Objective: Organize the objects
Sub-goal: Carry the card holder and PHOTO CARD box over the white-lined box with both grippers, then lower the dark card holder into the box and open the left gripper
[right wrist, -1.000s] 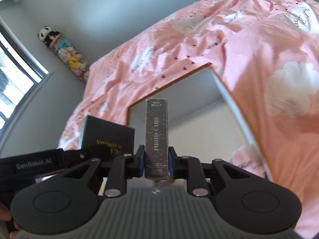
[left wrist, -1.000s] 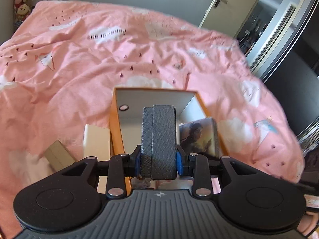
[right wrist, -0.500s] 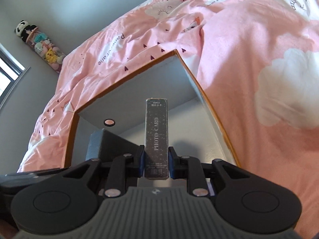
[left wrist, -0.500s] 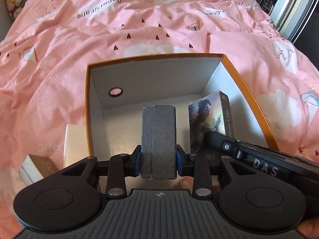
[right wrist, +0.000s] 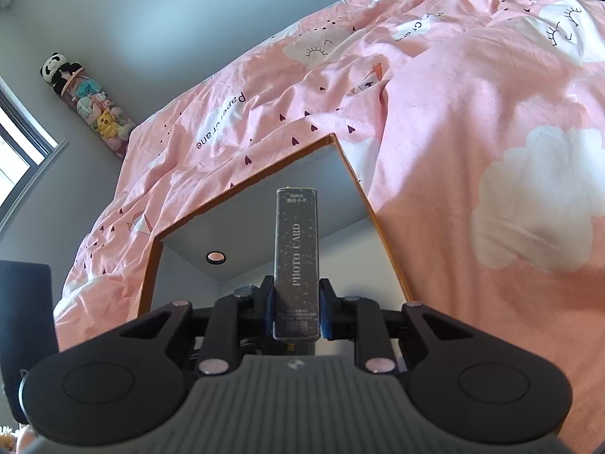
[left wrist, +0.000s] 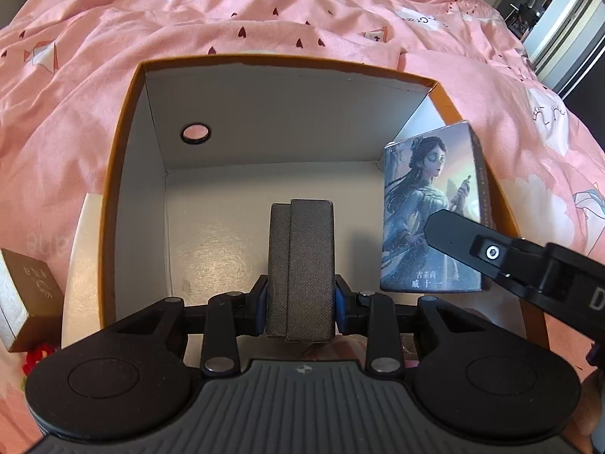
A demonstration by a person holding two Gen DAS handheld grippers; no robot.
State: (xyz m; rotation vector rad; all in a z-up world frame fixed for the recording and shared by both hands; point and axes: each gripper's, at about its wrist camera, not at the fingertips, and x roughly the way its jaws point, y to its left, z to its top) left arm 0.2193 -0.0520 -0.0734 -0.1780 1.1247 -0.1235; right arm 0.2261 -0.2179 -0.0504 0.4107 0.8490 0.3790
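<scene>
A pink duvet (right wrist: pixel 472 121) with white clouds and "Papercrane" lettering covered the bed; a tall tube of plush toys (right wrist: pixel 89 106) topped by 1 panda leaned against the grey wall (right wrist: pixel 151 19).

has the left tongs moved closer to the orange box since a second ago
Yes: the left tongs, gripping the grey case, came down toward the orange box, which now fills the view.

The gold box (left wrist: pixel 28 299) is cut off by the left edge.

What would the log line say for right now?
left gripper: shut on grey case | right gripper: shut on photo card box | both over orange box
</scene>
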